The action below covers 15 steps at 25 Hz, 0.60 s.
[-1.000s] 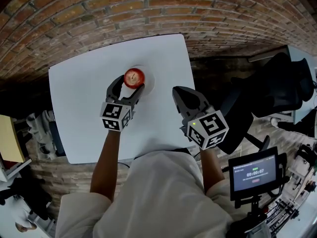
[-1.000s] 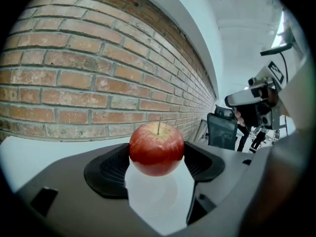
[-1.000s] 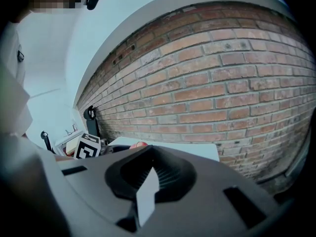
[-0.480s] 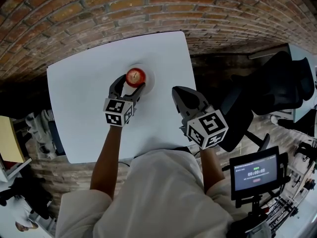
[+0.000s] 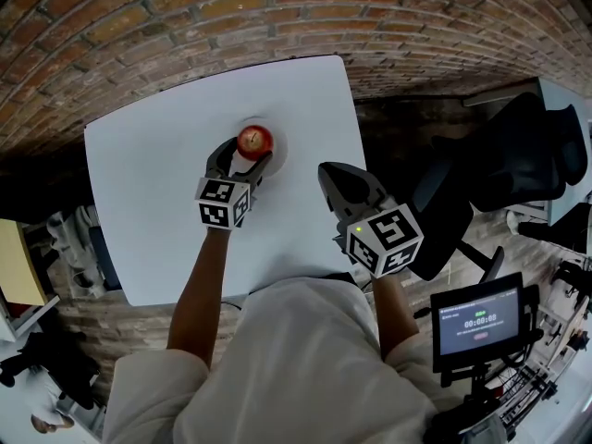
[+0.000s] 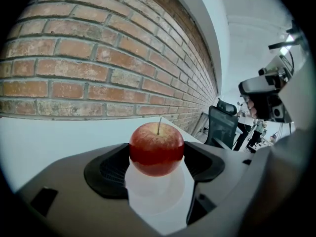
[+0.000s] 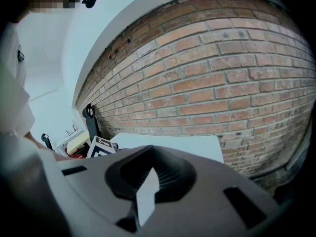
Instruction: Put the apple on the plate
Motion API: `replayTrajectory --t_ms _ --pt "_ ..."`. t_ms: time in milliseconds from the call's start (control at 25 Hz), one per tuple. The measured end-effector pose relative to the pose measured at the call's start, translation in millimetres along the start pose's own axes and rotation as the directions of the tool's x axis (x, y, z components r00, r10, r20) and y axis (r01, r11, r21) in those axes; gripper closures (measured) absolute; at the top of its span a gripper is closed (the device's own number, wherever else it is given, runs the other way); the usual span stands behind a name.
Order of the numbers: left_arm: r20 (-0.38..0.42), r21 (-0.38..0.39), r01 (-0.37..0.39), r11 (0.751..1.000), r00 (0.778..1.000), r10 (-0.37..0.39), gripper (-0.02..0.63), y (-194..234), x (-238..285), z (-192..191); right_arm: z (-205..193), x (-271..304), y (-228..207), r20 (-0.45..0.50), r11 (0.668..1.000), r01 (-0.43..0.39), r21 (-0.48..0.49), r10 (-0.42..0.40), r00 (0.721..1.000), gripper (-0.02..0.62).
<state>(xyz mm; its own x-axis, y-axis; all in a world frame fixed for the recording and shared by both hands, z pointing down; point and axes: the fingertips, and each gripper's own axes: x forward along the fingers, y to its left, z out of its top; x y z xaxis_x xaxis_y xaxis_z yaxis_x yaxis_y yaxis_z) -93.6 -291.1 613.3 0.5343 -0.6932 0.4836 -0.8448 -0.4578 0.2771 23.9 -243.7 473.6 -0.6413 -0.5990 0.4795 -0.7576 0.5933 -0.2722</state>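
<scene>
— Which step is in hand?
— The placing. The apple (image 5: 255,140) is gripped at its sides by the left claw (image 5: 243,154), on or just above the plate (image 5: 278,153). The right claw (image 5: 326,170) is held closed and empty.
— What is called for next?
— The jaws must be opened, then drawn straight back over bare table (image 5: 148,211). Its far edge is well apart.

A white square table (image 5: 148,202) with rounded corners fills the middle of the head view, its far edge at 12 o'clock running close along a brick wall (image 5: 185,17). One thing lies directly on its smooth top: a small round white plate (image 5: 278,152), flat on the surface a little toward 1 o'clock from the table's middle and well in from every edge. The plate is nearer the 3 o'clock edge than the 9 o'clock one.
</scene>
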Motion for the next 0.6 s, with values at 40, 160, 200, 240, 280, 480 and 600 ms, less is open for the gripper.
replayTrajectory --t_ms 40,160,200,240,280,480,600 --pt "-0.003 -0.002 0.000 1.000 1.000 0.000 0.255 0 1 -1 -1 0 0 -0.001 1.000 0.001 0.001 -0.001 1.000 0.592" --pt "-0.012 -0.002 -0.001 1.000 1.000 0.001 0.255 1 5 -4 -2 0 -2 -0.005 1.000 0.004 0.005 -0.004 1.000 0.592" --pt "-0.014 -0.002 -0.002 1.000 1.000 0.002 0.255 1 6 -5 -3 0 -2 -0.007 1.000 0.005 0.007 -0.005 1.000 0.592" --pt "-0.016 -0.001 -0.004 1.000 1.000 0.004 0.255 2 7 -5 -3 0 -3 -0.008 1.000 0.005 0.009 -0.005 1.000 0.592" --pt "-0.018 -0.001 -0.006 1.000 1.000 0.006 0.255 3 8 -6 -4 0 -3 -0.009 1.000 0.006 0.010 -0.005 1.000 0.592" --pt "-0.039 0.008 -0.011 1.000 0.999 0.012 0.255 4 10 -11 -7 0 -4 -0.017 1.000 0.006 0.019 -0.005 1.000 0.593" --pt "-0.047 0.012 -0.020 1.000 0.999 0.020 0.255 6 11 -13 -9 0 -5 -0.021 1.000 0.007 0.023 -0.006 1.000 0.592"
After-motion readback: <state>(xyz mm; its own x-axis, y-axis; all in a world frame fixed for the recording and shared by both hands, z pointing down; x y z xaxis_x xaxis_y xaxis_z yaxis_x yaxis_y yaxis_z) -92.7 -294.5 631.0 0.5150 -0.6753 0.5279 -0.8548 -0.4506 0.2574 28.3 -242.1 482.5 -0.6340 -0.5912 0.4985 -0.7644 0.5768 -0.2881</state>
